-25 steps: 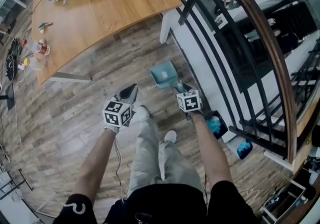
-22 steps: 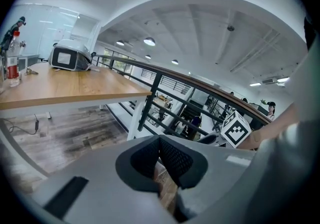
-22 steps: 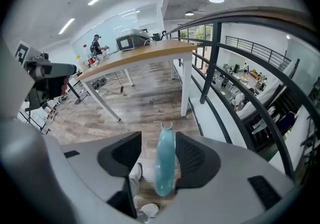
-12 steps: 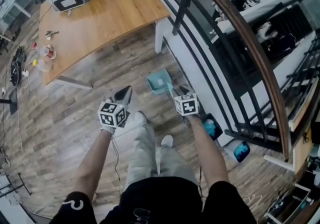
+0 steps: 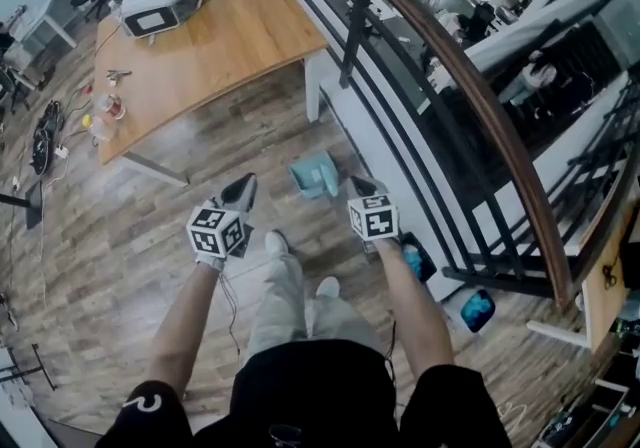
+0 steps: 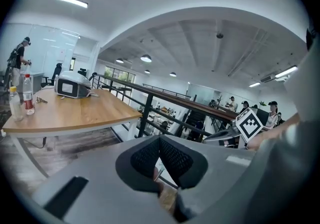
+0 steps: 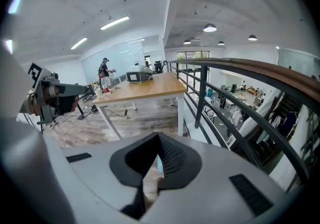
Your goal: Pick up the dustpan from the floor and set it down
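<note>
The teal dustpan (image 5: 313, 175) lay flat on the wood-plank floor (image 5: 190, 151), just ahead of the person's shoes (image 5: 275, 242) and close to the foot of the black railing (image 5: 352, 31). It sat between the two tools, nearer the right one. The right tool (image 5: 361, 184) hung above and beside it, apart from it. Its jaws had just been closing and now stood pressed together at the tips with nothing pinched, and a sliver of teal showed through the slit beneath them. The left tool (image 5: 241, 191) was held at about the same height on the other side of the dustpan, its jaws likewise pressed together and gripping nothing. Further off stood the wooden tabletop (image 5: 215, 41), its white leg (image 5: 313, 86) near the dustpan, with a white machine (image 5: 158, 4) at its far end.
</note>
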The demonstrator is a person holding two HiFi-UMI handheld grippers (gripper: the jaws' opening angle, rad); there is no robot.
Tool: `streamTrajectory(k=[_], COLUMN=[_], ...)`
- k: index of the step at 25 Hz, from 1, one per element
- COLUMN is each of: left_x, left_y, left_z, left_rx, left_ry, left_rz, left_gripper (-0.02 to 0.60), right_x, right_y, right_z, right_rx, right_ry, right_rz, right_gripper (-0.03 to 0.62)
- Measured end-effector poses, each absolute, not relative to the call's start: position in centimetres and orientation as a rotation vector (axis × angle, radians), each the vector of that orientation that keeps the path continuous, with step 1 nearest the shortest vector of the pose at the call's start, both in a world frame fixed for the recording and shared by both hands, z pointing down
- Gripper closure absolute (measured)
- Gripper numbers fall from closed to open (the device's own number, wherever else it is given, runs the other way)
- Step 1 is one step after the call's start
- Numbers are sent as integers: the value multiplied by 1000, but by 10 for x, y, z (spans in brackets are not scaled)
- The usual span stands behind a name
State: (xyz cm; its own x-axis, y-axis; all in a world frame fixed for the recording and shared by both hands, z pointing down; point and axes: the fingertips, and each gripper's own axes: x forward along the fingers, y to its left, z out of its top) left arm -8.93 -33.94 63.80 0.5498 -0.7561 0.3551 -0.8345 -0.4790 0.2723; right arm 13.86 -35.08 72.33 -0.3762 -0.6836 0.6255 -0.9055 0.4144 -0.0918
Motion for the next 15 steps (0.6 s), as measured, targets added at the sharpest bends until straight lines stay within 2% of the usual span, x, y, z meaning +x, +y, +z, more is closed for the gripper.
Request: streamTrajectory(k=[15], left_x=[-62], left_y=[-293], left_z=[554], left_rx=[2406], left_ry=[-1323], left_rz=[114], left_gripper=[583], right_x=[153], right_y=[-313], right_z=[599], right_rx=[1366], right_ry=[-2370], right_rz=[504], right_gripper=[599])
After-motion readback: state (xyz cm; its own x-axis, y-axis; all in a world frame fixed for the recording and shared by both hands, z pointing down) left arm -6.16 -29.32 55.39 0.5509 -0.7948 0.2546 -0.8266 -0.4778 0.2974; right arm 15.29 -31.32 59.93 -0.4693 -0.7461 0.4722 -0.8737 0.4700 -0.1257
